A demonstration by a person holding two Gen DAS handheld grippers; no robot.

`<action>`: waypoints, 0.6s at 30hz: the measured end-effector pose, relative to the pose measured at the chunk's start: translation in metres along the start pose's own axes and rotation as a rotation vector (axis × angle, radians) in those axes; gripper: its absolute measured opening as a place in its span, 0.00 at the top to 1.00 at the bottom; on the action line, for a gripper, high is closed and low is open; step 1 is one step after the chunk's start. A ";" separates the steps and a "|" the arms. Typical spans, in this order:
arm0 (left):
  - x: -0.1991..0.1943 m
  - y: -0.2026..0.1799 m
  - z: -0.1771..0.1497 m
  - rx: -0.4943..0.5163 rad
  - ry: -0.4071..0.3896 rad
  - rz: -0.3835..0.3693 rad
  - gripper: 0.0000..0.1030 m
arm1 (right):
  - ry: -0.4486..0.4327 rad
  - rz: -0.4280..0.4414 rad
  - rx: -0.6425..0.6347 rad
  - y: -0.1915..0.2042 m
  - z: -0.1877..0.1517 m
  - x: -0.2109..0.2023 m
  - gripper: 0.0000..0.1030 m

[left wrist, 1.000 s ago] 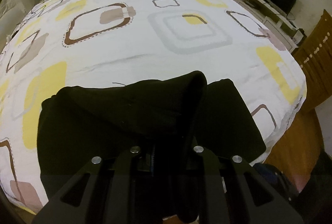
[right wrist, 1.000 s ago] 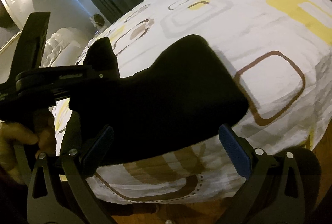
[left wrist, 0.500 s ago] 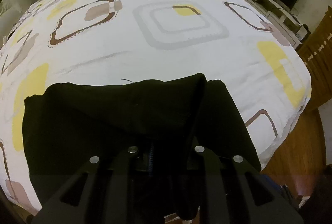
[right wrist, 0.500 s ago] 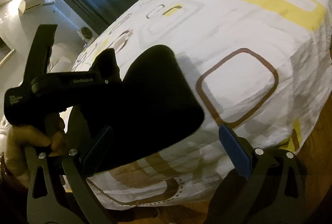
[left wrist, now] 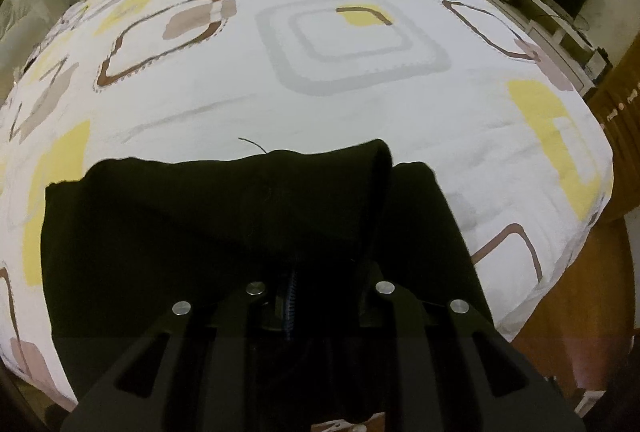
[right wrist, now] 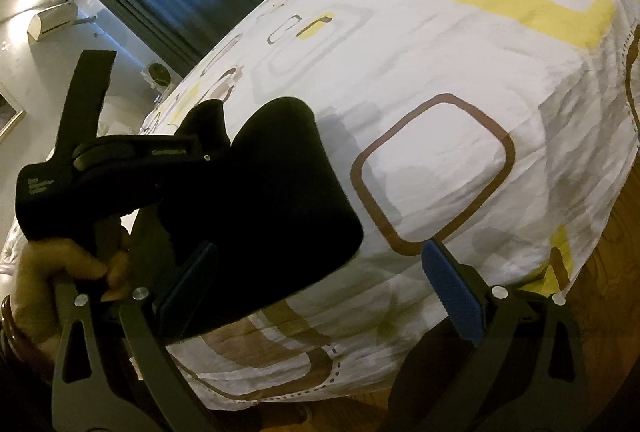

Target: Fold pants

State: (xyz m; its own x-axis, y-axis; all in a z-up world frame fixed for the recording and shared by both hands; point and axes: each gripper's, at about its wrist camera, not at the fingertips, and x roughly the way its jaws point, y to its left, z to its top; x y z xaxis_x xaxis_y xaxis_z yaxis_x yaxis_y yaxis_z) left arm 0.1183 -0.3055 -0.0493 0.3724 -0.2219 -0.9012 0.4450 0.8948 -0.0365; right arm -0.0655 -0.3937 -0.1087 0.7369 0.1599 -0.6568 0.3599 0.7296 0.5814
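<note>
Pants (left wrist: 200, 232) near bed (left wrist: 320, 92) edge; left claw (left wrist: 316, 296) pinching fold.

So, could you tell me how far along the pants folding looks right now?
Done: the black pants lie on the bedspread already doubled into a compact rectangle. In hand: the left gripper is shut on a raised fold of the pants, while the right gripper is open. Left: laying that fold flat and letting go.

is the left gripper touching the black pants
Touching: in the left wrist view the left gripper is shut on the black pants, fabric bunched between its fingers.
</note>
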 end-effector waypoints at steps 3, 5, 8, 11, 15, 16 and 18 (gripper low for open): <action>-0.001 -0.006 0.002 -0.004 -0.001 -0.034 0.83 | -0.006 -0.003 0.014 -0.005 0.002 -0.001 0.02; 0.000 -0.013 0.003 0.017 -0.005 -0.035 0.82 | -0.007 -0.003 0.019 -0.007 0.002 -0.003 0.02; 0.007 -0.018 0.003 0.029 0.006 -0.038 0.80 | -0.014 -0.008 0.026 -0.011 0.002 -0.006 0.02; 0.011 -0.020 0.003 0.033 0.009 -0.061 0.75 | -0.018 -0.008 0.044 -0.016 0.003 -0.007 0.02; 0.004 -0.023 0.004 0.022 -0.015 -0.135 0.73 | -0.022 -0.008 0.055 -0.018 0.005 -0.009 0.02; -0.001 -0.024 0.005 0.020 -0.022 -0.155 0.73 | -0.028 -0.015 0.053 -0.018 0.006 -0.011 0.02; -0.012 -0.025 0.006 0.025 -0.043 -0.192 0.73 | -0.032 -0.013 0.054 -0.019 0.007 -0.014 0.02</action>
State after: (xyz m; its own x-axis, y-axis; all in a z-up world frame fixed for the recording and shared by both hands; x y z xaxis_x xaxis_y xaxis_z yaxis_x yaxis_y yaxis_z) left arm 0.1080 -0.3274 -0.0350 0.3125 -0.4043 -0.8596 0.5307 0.8248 -0.1950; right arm -0.0783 -0.4146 -0.1073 0.7495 0.1292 -0.6493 0.3992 0.6941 0.5990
